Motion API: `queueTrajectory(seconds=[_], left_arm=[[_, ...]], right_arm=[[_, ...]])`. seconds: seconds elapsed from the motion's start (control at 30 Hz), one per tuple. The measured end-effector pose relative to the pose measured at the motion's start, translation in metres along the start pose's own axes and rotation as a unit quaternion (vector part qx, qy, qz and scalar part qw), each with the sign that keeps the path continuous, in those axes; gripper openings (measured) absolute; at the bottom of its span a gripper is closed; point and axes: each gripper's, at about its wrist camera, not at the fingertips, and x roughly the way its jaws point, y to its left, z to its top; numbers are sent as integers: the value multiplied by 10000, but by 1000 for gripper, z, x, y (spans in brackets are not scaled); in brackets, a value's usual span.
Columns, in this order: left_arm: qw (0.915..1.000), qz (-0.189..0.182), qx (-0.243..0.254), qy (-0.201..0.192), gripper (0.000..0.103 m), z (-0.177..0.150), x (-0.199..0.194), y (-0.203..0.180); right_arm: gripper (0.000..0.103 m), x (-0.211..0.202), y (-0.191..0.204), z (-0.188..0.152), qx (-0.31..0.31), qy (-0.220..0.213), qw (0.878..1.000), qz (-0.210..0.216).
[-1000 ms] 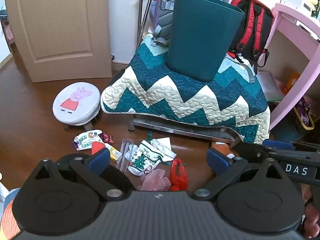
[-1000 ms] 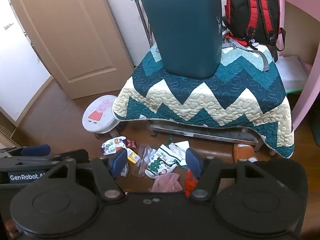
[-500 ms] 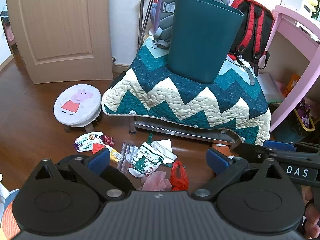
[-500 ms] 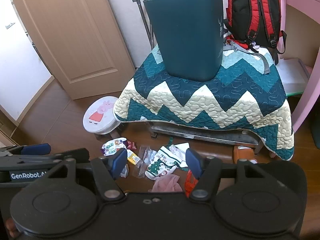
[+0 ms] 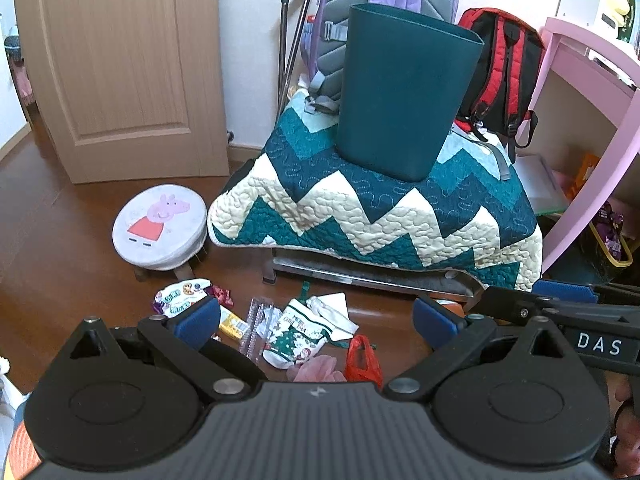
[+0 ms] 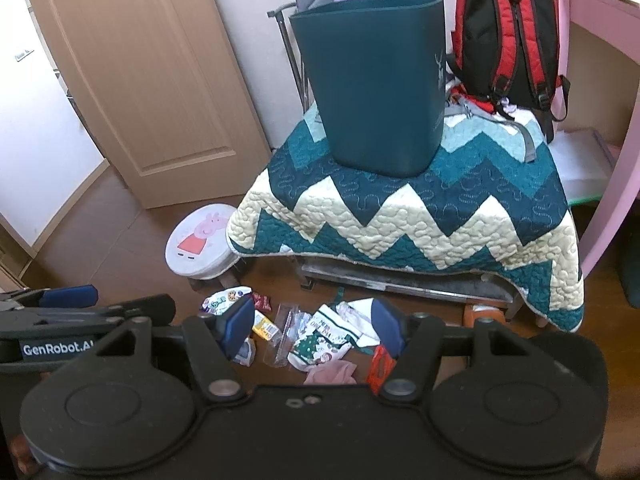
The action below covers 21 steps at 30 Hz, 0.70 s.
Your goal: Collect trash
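Nearest the cameras, the left tool (image 5: 316, 318) and the right tool (image 6: 314, 326) both hang released above the floor, pads spread wide and holding nothing. Just beyond them the trash (image 5: 296, 332) lies scattered on the wooden floor (image 5: 60, 248): snack wrappers, a clear packet, a printed sock-like piece, a red bag. Farther off, the dark green bin (image 5: 400, 96) stands on the quilt-covered bench (image 5: 376, 216). The step in hand appears to be the approach; next, one tool must drop onto a single scrap and close.

a child's room at home: cartoon-pig stool (image 5: 159, 227), school backpacks (image 6: 506, 28), quilt (image 5: 376, 208), pink desk (image 5: 592, 92), wooden door (image 5: 120, 64).
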Motion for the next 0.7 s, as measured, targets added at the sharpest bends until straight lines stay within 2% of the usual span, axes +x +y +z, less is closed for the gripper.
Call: queueTrajectory(seconds=[0.7], left_arm=[[9999,11,58,-161,103,0,-5,0]], right_arm=[[65,-2,1,-3,-57,-118,9999,26]])
